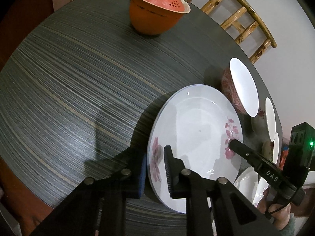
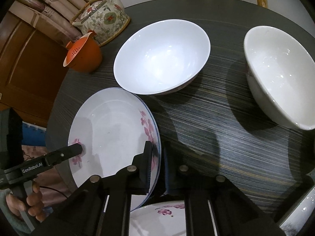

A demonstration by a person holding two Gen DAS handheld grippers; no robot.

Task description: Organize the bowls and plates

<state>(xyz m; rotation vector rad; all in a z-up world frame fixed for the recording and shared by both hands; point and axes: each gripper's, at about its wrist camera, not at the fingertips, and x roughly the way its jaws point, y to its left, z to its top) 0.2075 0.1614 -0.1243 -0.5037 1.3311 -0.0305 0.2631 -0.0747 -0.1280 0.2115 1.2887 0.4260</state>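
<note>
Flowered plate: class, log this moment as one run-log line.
left tool: shut on flowered plate rim | right tool: shut on opposite rim | plate: tilted above table | nearby: white bowl

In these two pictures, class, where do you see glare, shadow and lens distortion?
Left wrist view: a hard shadow crosses the table beside the flowered plate, and the chair bows with the fisheye. Right wrist view: soft glare sits inside the white bowl, and dark shadows fall between the bowls.
</note>
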